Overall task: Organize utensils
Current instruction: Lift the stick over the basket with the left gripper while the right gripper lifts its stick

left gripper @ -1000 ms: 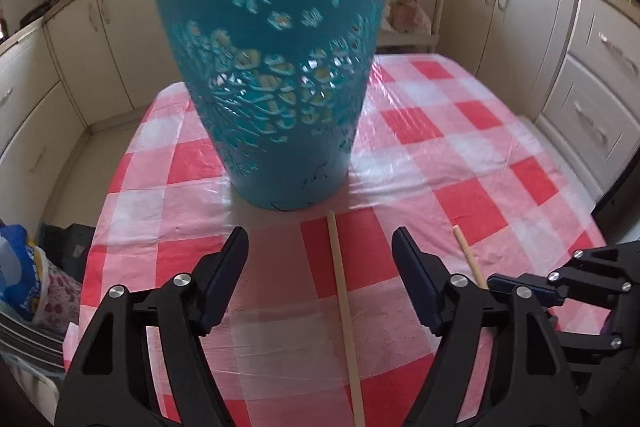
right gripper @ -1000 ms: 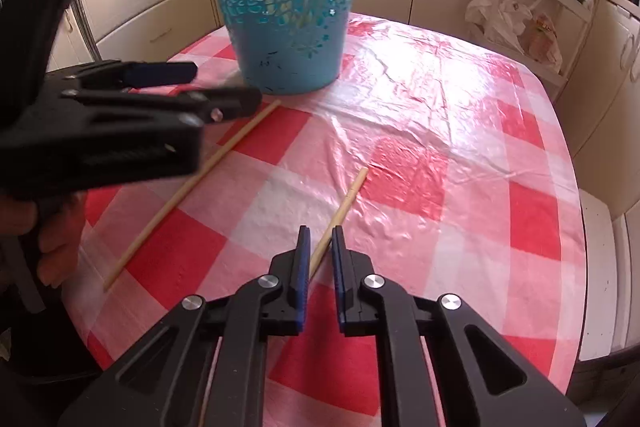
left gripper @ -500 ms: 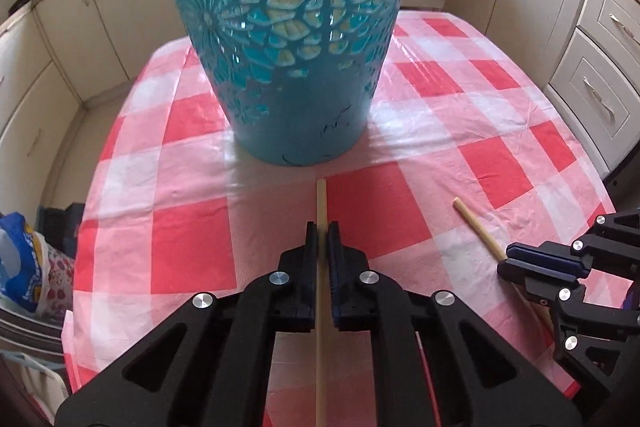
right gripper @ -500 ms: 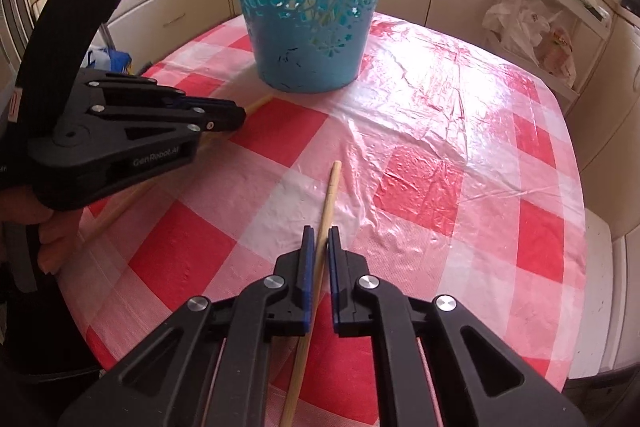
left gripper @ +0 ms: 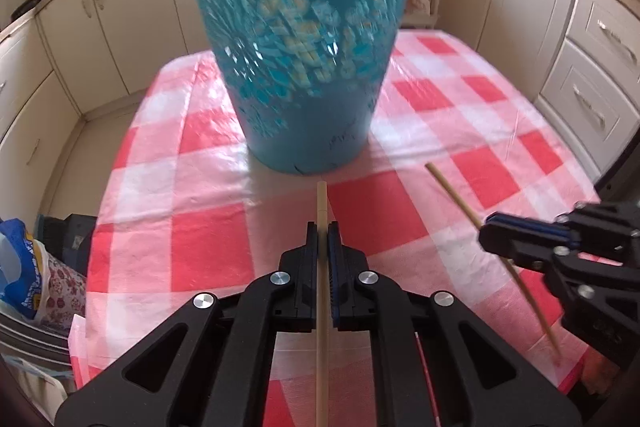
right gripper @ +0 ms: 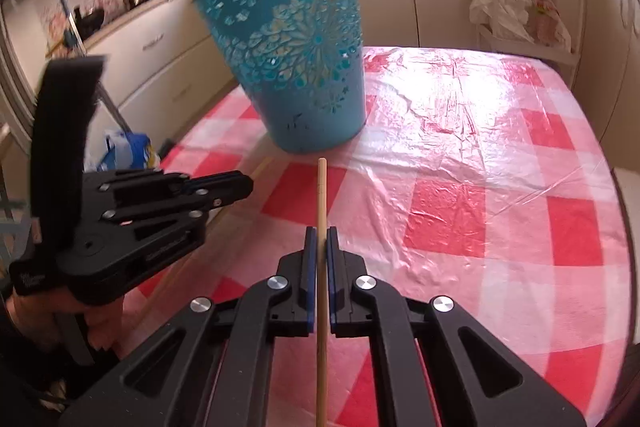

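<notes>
Gripping slim wooden chopstick (left gripper: 322, 211), left gripper (left gripper: 322, 233) | right gripper (right gripper: 318, 239) clamping second round stick (right gripper: 321, 187) | perforated teal plastic bucket (left gripper: 304, 59) standing on glossy checked tablecloth (left gripper: 420, 219)

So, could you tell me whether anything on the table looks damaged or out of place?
Only small things: the teal cut-out basket has dark scuffs or cracks near its base, and the clear plastic over the checked tablecloth is creased. Nothing is spilled.

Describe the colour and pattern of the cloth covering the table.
Red and white checks on the tablecloth, under clear plastic; clearest in the right wrist view.
</notes>
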Available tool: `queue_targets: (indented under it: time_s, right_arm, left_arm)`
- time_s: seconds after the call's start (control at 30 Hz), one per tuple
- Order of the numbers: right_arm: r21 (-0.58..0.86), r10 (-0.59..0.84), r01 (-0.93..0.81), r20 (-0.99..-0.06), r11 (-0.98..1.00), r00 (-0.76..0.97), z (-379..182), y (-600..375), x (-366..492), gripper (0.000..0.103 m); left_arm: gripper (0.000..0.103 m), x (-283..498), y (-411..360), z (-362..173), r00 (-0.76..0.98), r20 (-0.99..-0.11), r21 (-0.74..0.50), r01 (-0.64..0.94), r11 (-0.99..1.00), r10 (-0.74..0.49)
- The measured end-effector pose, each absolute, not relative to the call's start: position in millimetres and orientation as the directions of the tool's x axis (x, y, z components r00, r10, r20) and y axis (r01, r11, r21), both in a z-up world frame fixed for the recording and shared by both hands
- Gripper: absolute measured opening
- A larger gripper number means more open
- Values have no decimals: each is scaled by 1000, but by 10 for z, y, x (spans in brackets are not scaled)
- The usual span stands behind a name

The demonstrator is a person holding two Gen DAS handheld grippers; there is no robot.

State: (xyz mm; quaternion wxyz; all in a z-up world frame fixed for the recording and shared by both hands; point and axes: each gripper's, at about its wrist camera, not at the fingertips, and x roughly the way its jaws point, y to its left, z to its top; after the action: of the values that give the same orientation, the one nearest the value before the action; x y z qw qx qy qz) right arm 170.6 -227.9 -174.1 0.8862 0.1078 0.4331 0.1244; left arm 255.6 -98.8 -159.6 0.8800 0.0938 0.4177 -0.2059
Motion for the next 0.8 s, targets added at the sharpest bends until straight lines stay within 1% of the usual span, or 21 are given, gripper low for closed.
queue_targets:
  time_s: [0.13, 0.27, 0.37, 0.43, 0.57, 0.63, 0.67, 0.8]
  right_arm:
    - [389, 341, -49, -731, 920, 592, -1883, -2435, 1802, 6]
    - [402, 337, -29, -724, 915, 601, -1879, -2480, 1813, 6]
    - [384, 327, -38, -726, 923, 606, -1873, -2441, 1813, 6]
    - [379, 326, -43, -728, 925, 604, -1873, -2422, 1813, 6]
    - [388, 332, -40, -725, 921, 604, -1887, -2453, 1807, 6]
    - [393, 331, -34, -721, 919, 608, -1886, -2471, 1797, 6]
    - [395, 332, -35, -719, 918, 610, -1884, -2475, 1792, 6]
    - [396, 335, -39, -715, 917, 614, -1880, -2481, 1781, 6]
  left_arm:
    - [5, 2486, -879, -1336, 645, -701, -5, 422, 907, -304]
    - [5, 2423, -782, -1033, 706, -602, -51, 433, 900, -374]
    - [5, 2386, -608, -698, 755, -495, -110, 436, 893, -430]
    - [5, 2403, -448, -424, 789, -403, -162, 437, 885, -464]
    - [5, 2491, -264, 72, 856, -213, -204, 433, 878, -471]
    - [5, 2545, -233, 240, 877, -148, -211, 423, 881, -457]
    - [5, 2591, -222, 303, 887, -119, -219, 414, 884, -445]
    - [5, 2786, -229, 490, 907, -49, -267, 392, 880, -419]
